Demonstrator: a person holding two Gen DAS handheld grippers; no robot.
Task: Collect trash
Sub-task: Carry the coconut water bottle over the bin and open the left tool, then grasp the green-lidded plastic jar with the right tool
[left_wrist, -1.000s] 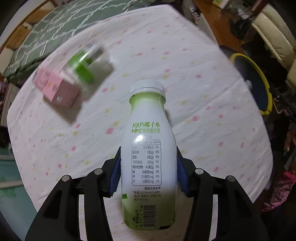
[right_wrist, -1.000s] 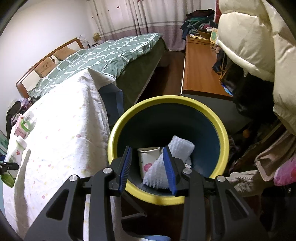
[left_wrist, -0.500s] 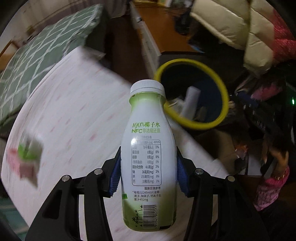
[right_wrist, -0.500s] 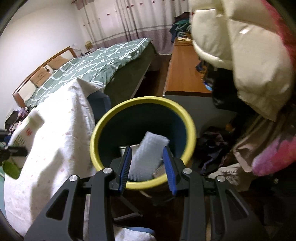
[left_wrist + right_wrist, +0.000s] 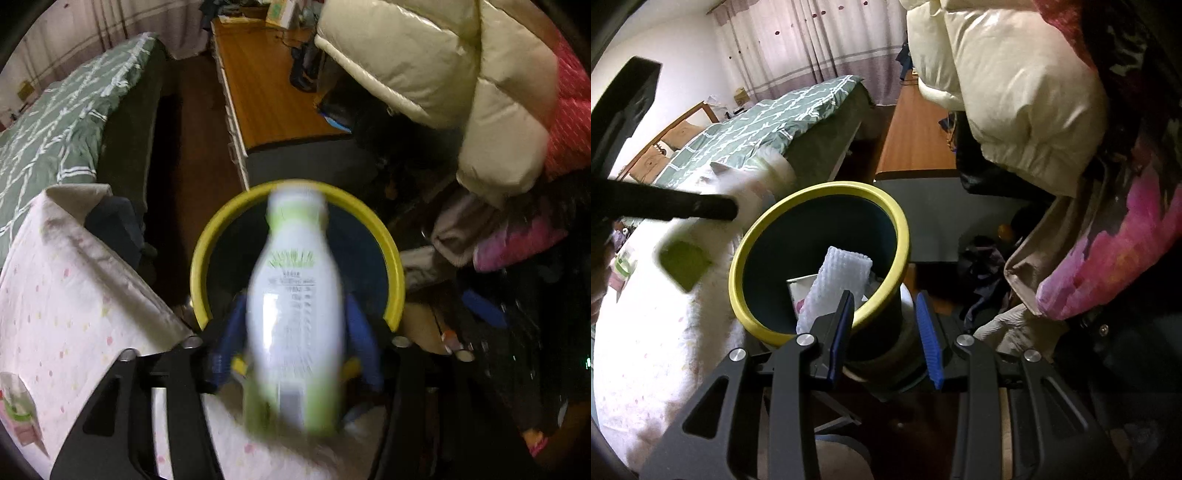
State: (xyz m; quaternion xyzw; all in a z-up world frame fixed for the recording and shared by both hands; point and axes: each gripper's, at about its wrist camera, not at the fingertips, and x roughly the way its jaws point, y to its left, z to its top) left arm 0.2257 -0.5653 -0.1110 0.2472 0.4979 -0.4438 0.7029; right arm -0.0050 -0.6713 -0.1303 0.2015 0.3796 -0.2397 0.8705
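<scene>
My left gripper [image 5: 293,332] is shut on a white and green drink bottle [image 5: 295,314], blurred by motion, held over the near rim of the yellow-rimmed dark bin [image 5: 207,251]. In the right wrist view the bottle [image 5: 746,192] and the left gripper's dark finger [image 5: 665,206] hover left of the bin [image 5: 827,192]. Inside the bin lie a white bubble sheet [image 5: 842,273] and a paper cup [image 5: 799,295]. My right gripper [image 5: 884,332] is open and empty, its fingers straddling the bin's near right wall.
A table with a white dotted cloth [image 5: 74,314] lies left of the bin, with a pink and green carton [image 5: 18,417] at its edge. A green bed [image 5: 55,122], a wooden desk [image 5: 266,85] and hanging puffy coats [image 5: 443,74] surround the spot.
My left gripper has swung the bottle right, from over the table to over the bin's rim. The right gripper has shifted right along the bin, still open.
</scene>
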